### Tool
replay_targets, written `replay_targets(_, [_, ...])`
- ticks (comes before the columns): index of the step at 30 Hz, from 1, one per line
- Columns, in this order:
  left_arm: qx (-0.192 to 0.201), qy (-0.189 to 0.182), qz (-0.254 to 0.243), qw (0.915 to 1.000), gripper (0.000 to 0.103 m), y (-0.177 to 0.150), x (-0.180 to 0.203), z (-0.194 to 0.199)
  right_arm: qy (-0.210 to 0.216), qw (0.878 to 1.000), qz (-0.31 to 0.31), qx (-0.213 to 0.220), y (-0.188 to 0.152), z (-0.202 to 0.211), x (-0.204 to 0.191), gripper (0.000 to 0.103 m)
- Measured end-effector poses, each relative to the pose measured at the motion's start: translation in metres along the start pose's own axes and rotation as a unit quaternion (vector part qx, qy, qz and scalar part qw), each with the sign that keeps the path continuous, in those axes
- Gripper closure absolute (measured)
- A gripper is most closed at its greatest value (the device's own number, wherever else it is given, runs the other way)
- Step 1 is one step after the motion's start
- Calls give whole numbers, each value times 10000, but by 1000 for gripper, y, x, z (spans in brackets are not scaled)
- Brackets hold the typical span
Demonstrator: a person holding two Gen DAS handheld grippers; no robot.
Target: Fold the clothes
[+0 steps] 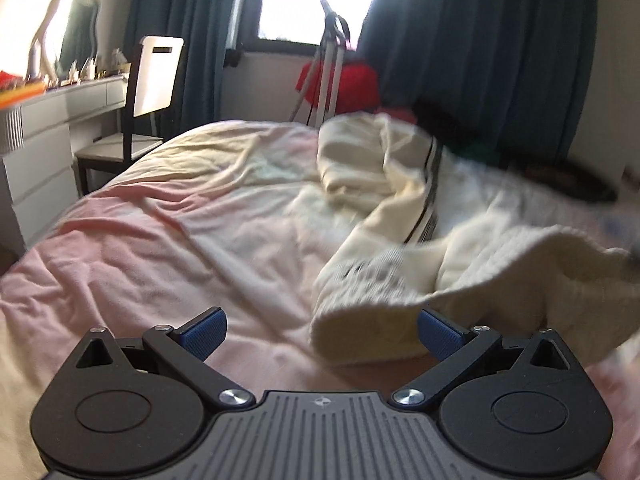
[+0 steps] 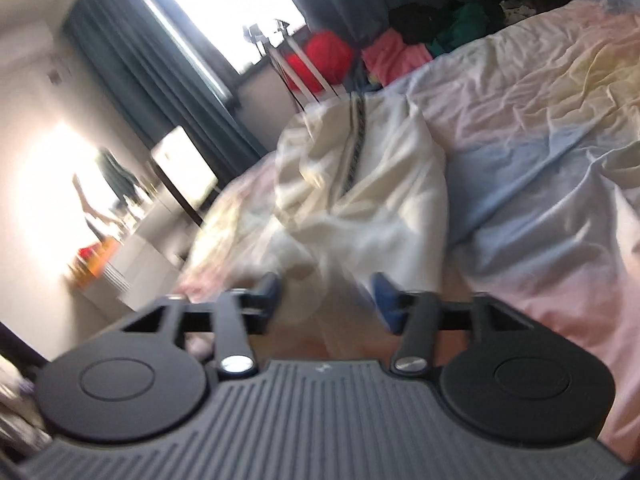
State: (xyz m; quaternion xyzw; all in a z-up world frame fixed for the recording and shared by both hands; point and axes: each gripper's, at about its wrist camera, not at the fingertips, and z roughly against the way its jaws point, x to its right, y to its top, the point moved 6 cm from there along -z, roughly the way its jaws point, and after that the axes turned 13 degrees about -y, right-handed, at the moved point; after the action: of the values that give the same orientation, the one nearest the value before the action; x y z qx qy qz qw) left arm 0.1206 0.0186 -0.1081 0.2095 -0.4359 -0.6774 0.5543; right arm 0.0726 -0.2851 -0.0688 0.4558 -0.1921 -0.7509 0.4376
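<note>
Nearest the lens in the left wrist view, the left tool (image 1: 322, 334) is seen with its blue-padded fingers spread wide, nothing pinched between them. Just ahead of its right finger, the ribbed hem of a cream sweatshirt (image 1: 384, 200) is seen raised off the pink bedsheet (image 1: 160, 232), with the rest of the garment crumpled further ahead and to the right, a dark striped band running down it. Beyond the bed, ahead and to the left of the tool, a white chair (image 1: 154, 80) and a white desk (image 1: 60, 112) are shown, and dark curtains (image 1: 184, 20) frame the window. In the right wrist view, the right tool (image 2: 326, 300) is likewise held spread, with the blurred cream sweatshirt (image 2: 360, 184) bunched just ahead of and between its fingers on the bedsheet (image 2: 540, 160); contact cannot be judged.
</note>
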Motion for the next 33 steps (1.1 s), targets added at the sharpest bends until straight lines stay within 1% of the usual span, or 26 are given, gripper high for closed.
replay_targets(1, [-35, 94, -68, 9999, 4, -2, 0, -3, 49, 9999, 133, 10, 2, 0, -2, 22])
replay_targets(4, [182, 495, -10, 9986, 4, -1, -7, -8, 110, 9982, 589, -18, 5, -3, -10, 22])
replay_targets(5, [208, 602, -25, 9980, 4, 0, -9, -11, 110, 9975, 682, -137, 1, -8, -11, 22])
replay_targets(6, [230, 687, -45, 9974, 4, 1, -11, -15, 103, 9966, 748, -344, -6, -17, -13, 22])
replay_targets(9, [262, 785, -6, 9966, 7, 4, -18, -28, -28, 9905, 1080, -850, -26, -39, -19, 23])
replay_targets(11, [338, 738, 173, 9965, 21, 8, -25, -32, -331, 9848, 1468, -870, -37, -46, -23, 23])
replay_targets(12, [382, 667, 310, 9966, 31, 11, -30, -34, -501, 9809, 1680, -837, -41, -48, -25, 23])
replay_targets(13, [425, 596, 447, 9963, 39, 15, -35, -35, -671, 9763, 1891, -804, -45, -50, -27, 23])
replay_targets(14, [472, 554, 542, 9959, 42, 18, -38, -34, -707, 9744, 1980, -796, -48, -50, -28, 23])
replay_targets(15, [519, 522, 625, 9953, 52, 22, -40, -33, -712, 9732, 2039, -793, -50, -50, -29, 23])
replay_targets(16, [567, 489, 707, 9947, 70, 25, -42, -32, -717, 9719, 2098, -790, -53, -50, -30, 24])
replay_targets(17, [614, 456, 789, 9939, 77, 29, -44, -31, -725, 9717, 2102, -796, -55, -50, -30, 24])
replay_targets(18, [709, 348, 881, 9930, 87, 35, -45, -27, -766, 9716, 2100, -778, -57, -50, -30, 24])
replay_targets(19, [900, 238, 934, 9913, 91, 42, -44, -18, -818, 9712, 2117, -721, -58, -49, -31, 24])
replay_targets(20, [1115, 134, 973, 9889, 92, 51, -42, -9, -870, 9708, 2138, -657, -58, -49, -32, 24])
replay_targets(22, [1749, 35, 726, 9819, 94, 71, -35, 18, -852, 9694, 2270, -391, -58, -43, -40, 24])
replay_targets(23, [2050, 65, 516, 9774, 95, 80, -32, 31, -805, 9678, 2374, -235, -59, -40, -47, 24])
replay_targets(24, [2262, 181, 308, 9734, 95, 86, -31, 41, -758, 9658, 2476, -78, -59, -36, -53, 24])
replay_targets(25, [2448, 315, 107, 9690, 95, 92, -31, 50, -787, 9597, 2698, 64, -62, -33, -60, 25])
replay_targets(26, [2477, 449, 3, 9678, 94, 94, -35, 52, -894, 9509, 2958, 176, -67, -33, -66, 25])
replay_targets(27, [2334, 581, 81, 9706, 94, 92, -44, 47, -1015, 9410, 3217, 281, -72, -33, -71, 25])
replay_targets(29, [1970, 842, 329, 9762, 93, 84, -65, 34, -1111, 9375, 3296, 59, -79, -41, -69, 26])
replay_targets(31, [1439, 1070, 684, 9814, 92, 68, -86, 13, -1192, 9352, 3327, -208, -86, -51, -65, 29])
replay_targets(32, [1193, 1160, 877, 9821, 92, 59, -95, 2, -1232, 9338, 3341, -342, -89, -55, -63, 30])
replay_targets(33, [1039, 1230, 1004, 9818, 91, 52, -101, -5, -1271, 9322, 3355, -475, -93, -60, -61, 32])
